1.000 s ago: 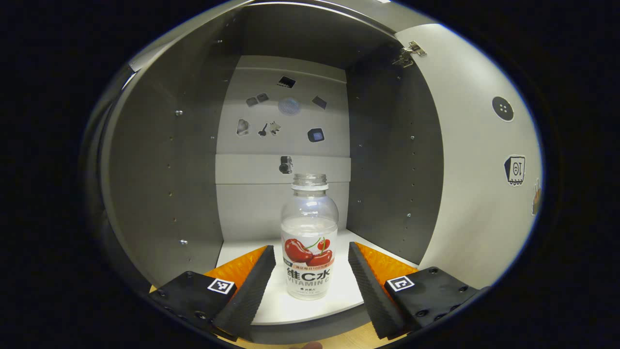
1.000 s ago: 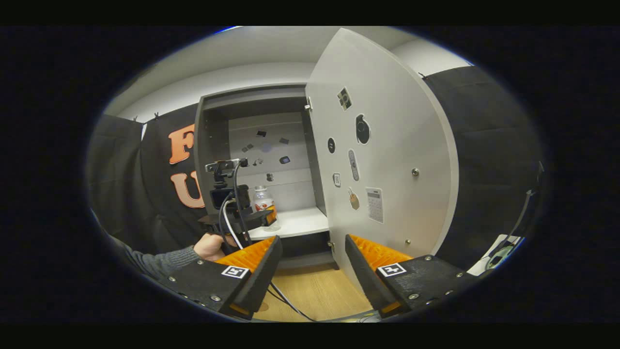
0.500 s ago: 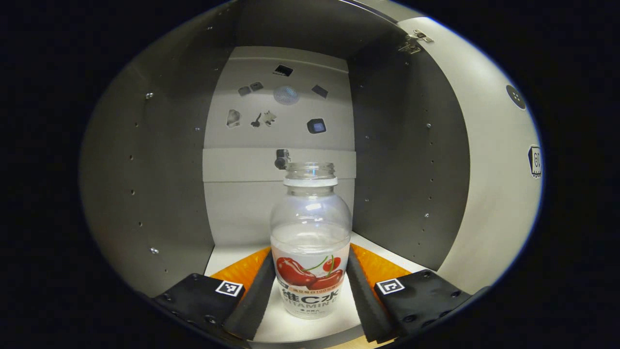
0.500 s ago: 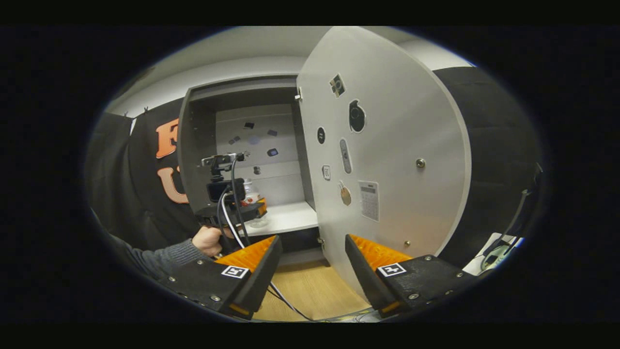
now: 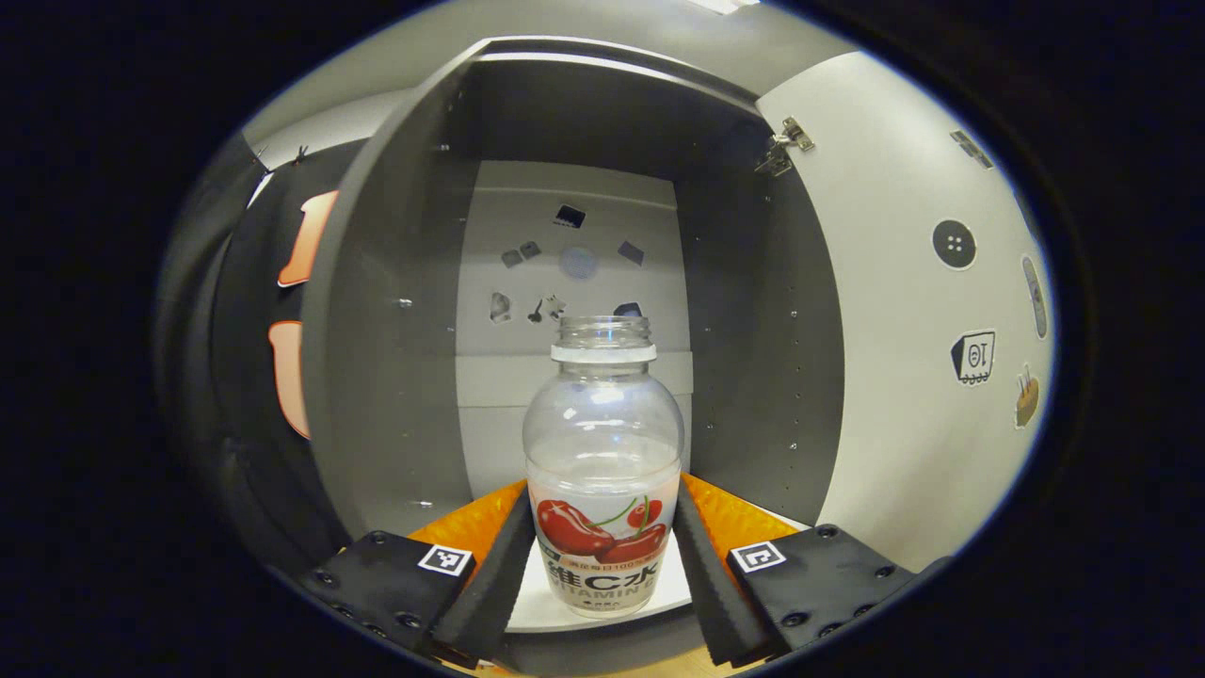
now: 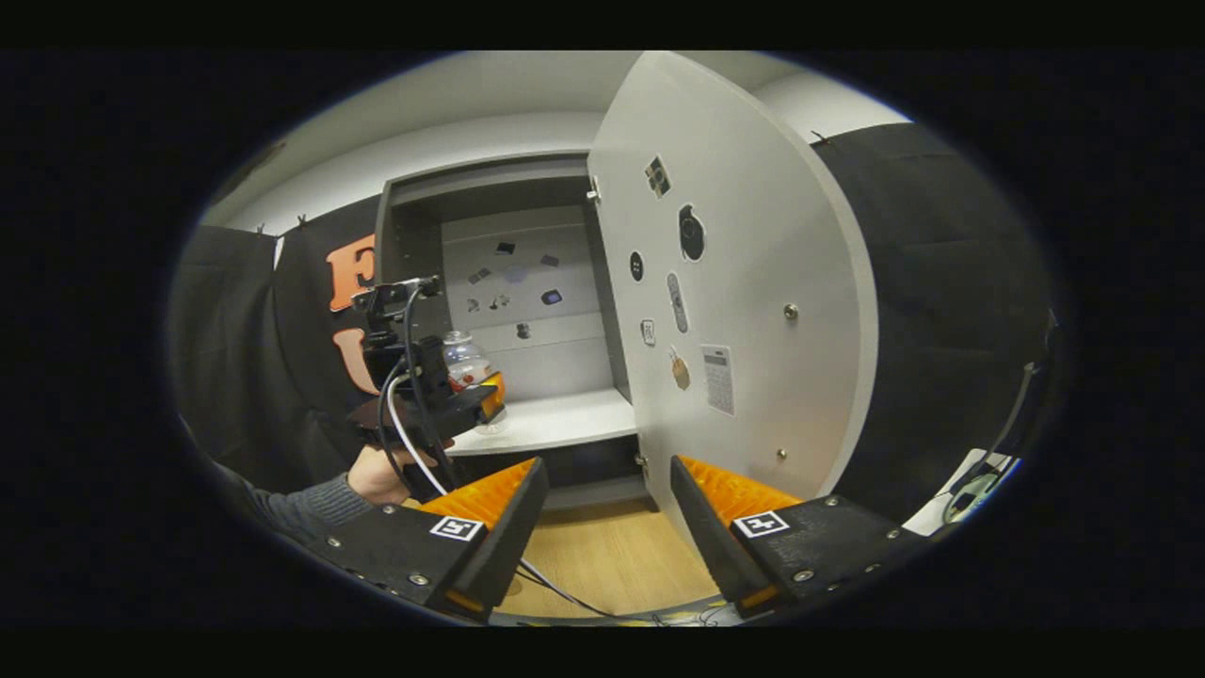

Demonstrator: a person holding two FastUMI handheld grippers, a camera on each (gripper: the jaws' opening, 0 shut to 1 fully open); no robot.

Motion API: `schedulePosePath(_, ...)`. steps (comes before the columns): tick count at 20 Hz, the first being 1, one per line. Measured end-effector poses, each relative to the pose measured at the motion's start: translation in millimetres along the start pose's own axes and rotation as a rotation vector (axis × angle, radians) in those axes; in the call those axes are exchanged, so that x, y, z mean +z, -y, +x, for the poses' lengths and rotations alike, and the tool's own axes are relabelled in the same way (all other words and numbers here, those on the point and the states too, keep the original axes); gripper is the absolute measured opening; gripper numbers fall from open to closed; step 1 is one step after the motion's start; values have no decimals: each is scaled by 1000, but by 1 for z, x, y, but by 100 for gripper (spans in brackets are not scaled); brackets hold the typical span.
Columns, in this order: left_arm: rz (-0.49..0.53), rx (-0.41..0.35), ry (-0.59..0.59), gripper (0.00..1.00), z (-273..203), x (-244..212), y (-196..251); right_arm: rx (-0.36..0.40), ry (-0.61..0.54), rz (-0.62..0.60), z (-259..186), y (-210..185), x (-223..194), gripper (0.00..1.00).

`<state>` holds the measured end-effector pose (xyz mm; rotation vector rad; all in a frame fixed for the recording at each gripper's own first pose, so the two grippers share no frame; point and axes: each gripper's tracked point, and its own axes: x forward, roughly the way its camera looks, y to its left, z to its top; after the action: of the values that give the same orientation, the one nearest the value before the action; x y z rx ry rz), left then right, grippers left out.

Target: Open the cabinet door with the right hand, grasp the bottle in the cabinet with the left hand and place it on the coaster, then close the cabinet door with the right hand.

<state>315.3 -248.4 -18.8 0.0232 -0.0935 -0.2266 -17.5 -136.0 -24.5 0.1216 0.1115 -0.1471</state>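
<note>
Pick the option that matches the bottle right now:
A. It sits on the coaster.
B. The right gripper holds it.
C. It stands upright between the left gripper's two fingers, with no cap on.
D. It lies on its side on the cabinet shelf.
C: in the left gripper view the bottle is upright with an open neck, and the left gripper has a finger pressed against each side of it.

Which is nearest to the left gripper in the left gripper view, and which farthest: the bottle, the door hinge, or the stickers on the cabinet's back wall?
1. Bottle: clamped between the left gripper fingers.
2. Door hinge: upper right, at the cabinet's front edge.
3. Stickers: on the back wall, behind the bottle.
</note>
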Motion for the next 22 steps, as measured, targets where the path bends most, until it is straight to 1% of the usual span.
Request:
schedulePosePath(1,9,14,4,85,-16,0,-2,6,-6,-1,-6,2,-2,82)
schedulePosePath(2,11,20,0,83,-33,-4,-2,5,-17,1,-13,6,-7,86)
schedulePosePath(3,12,25,-7,84,-50,-9,-1,7,-24,4,-22,9,-9,87)
schedulePosePath(4,12,27,-14,86,-66,-16,-1,15,-29,13,-31,10,-12,82)
schedulePosePath(6,15,40,-38,85,-100,-37,-2,19,-32,36,-44,16,-17,82)
schedulePosePath(8,-2,55,-94,85,-132,-69,-3,31,-58,58,-57,23,-28,81)
schedulePosePath(9,-23,61,-121,86,-147,-86,-2,32,-70,64,-64,26,-34,81)
schedulePosePath(10,-42,66,-143,85,-160,-102,-2,32,-84,72,-68,29,-40,82)
schedulePosePath(11,-48,76,-167,85,-172,-119,-4,36,-98,79,-72,31,-47,87)
schedulePosePath(12,-52,85,-188,85,-184,-135,-6,38,-117,84,-75,34,-55,82)
schedulePosePath(14,-53,110,-215,85,-210,-168,-15,37,-152,84,-79,39,-70,82)
schedulePosePath(15,-34,124,-230,84,-220,-185,-19,35,-163,81,-80,41,-76,82)
schedulePosePath(17,0,148,-263,85,-235,-220,-26,30,-196,72,-78,44,-92,82)
schedulePosePath(21,0,186,-307,85,-257,-277,-36,39,-263,24,-74,43,-120,82)
schedulePosePath(22,4,192,-315,85,-250,-295,-33,40,-283,11,-72,44,-128,82)
